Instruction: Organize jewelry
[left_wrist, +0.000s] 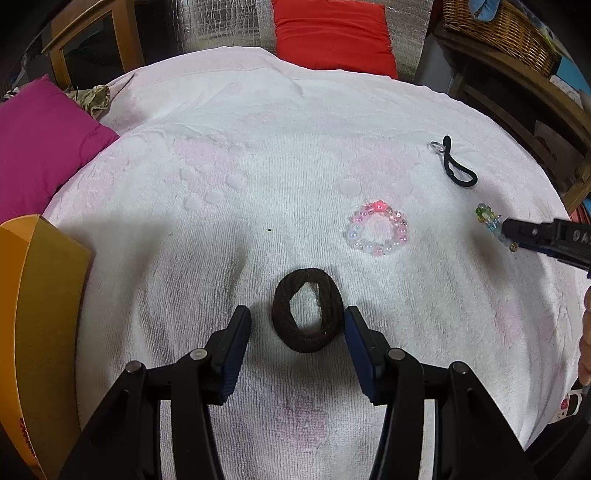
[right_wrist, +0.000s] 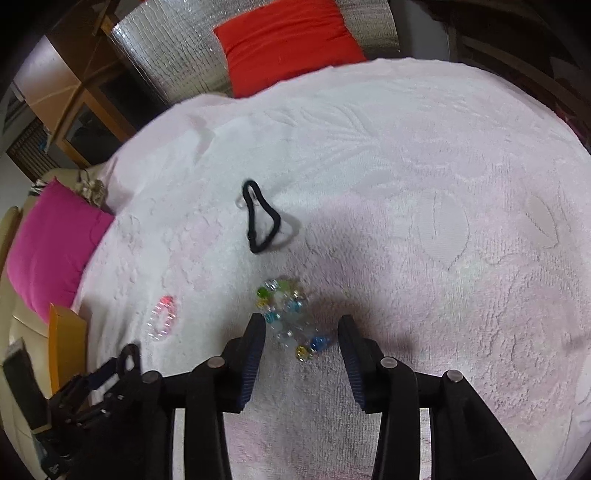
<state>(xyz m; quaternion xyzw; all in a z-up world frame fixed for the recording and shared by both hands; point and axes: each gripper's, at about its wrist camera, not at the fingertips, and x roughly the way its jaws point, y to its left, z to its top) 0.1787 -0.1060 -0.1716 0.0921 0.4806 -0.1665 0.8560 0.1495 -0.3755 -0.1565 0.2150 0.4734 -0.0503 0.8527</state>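
Observation:
A dark brown hair tie (left_wrist: 307, 310) lies on the white towel (left_wrist: 258, 177) between the fingers of my open left gripper (left_wrist: 297, 315); neither finger touches it. A pink bead bracelet (left_wrist: 377, 230) lies beyond it to the right, also in the right wrist view (right_wrist: 162, 319). A multicoloured bead bracelet (right_wrist: 290, 317) lies between the fingers of my open right gripper (right_wrist: 301, 326); it also shows in the left wrist view (left_wrist: 489, 221) at the right gripper's tip (left_wrist: 517, 230). A thin black hair tie (right_wrist: 260, 218) with a clear ring lies farther back, also in the left wrist view (left_wrist: 456, 166).
An orange box (left_wrist: 40, 317) stands at the towel's left edge. A magenta cushion (left_wrist: 44, 147) lies at the left and a red cushion (left_wrist: 332, 33) at the back. A wicker basket (left_wrist: 506, 29) sits on a wooden shelf at the right.

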